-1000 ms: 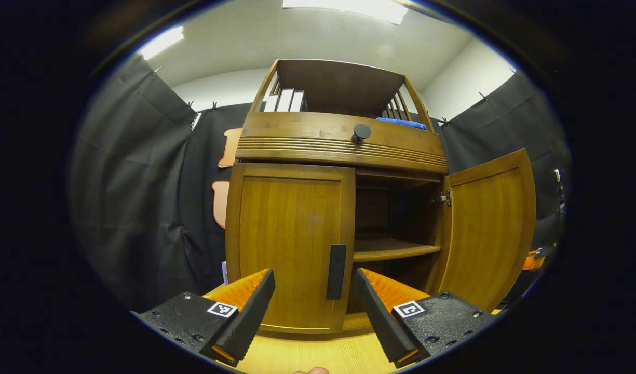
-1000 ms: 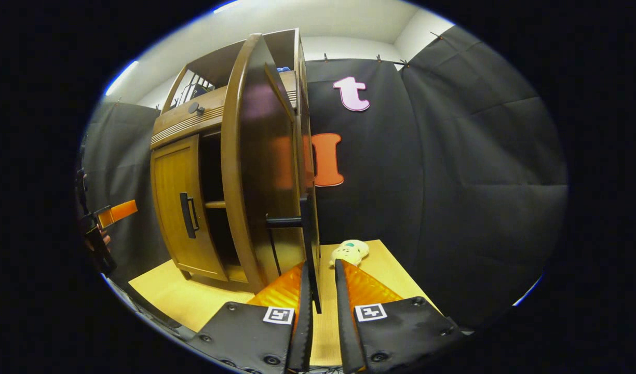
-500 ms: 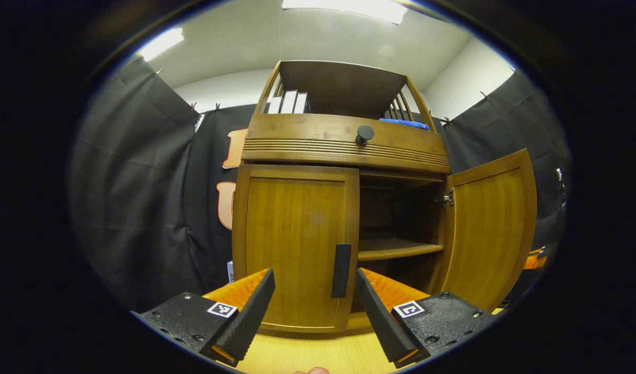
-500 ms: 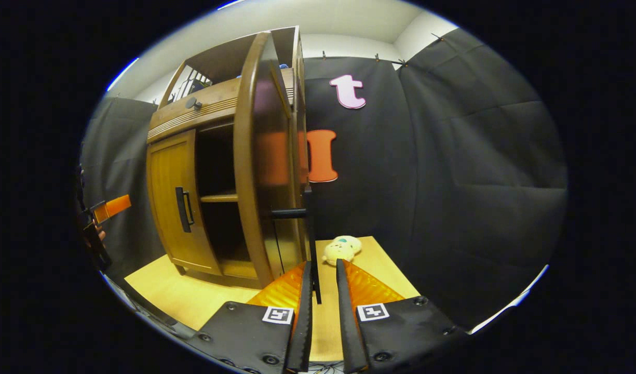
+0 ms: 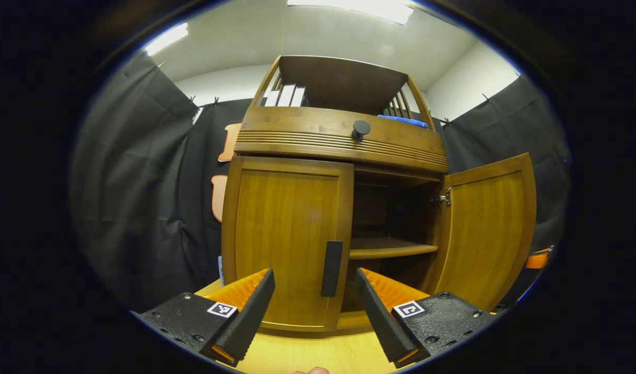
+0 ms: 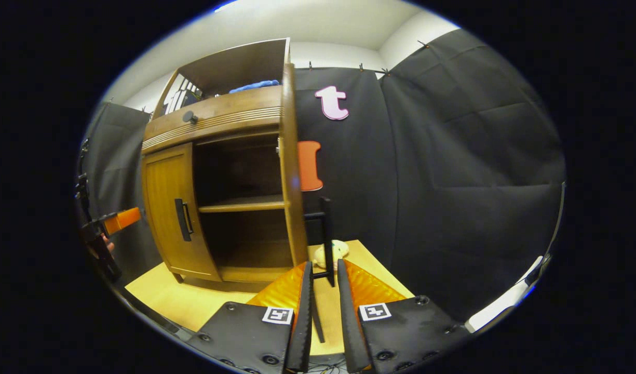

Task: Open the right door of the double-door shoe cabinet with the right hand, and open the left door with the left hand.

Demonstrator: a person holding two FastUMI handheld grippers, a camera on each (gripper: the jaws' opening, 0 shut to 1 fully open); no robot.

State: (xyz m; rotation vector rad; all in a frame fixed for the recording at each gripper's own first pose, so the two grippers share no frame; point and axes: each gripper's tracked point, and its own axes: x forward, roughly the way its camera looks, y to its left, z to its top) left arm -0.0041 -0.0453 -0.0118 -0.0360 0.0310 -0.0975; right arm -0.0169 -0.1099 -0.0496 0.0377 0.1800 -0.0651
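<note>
Left claw [image 5: 313, 311]: we see it spread wide, empty, just short of the left door handle [image 5: 332, 268]; left door [image 5: 286, 239] closed. Right claw [image 6: 324, 311]: nearly closed, right door handle [image 6: 325, 240] beyond its tips; whether it grips, we can't tell. Right door [image 6: 292, 166] swung wide. Shoe cabinet [image 5: 343, 140] on the desk [image 6: 193, 301].

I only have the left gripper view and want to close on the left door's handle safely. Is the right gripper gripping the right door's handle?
Observer: I can't tell. The right gripper has its fingers nearly together, with the right door handle at their tips.
Operator: Anything behind that door?
Observer: A pale plush toy lies on the table there.
Operator: And my gripper?
Observer: From the side, the left gripper is apart from the left door handle.
</note>
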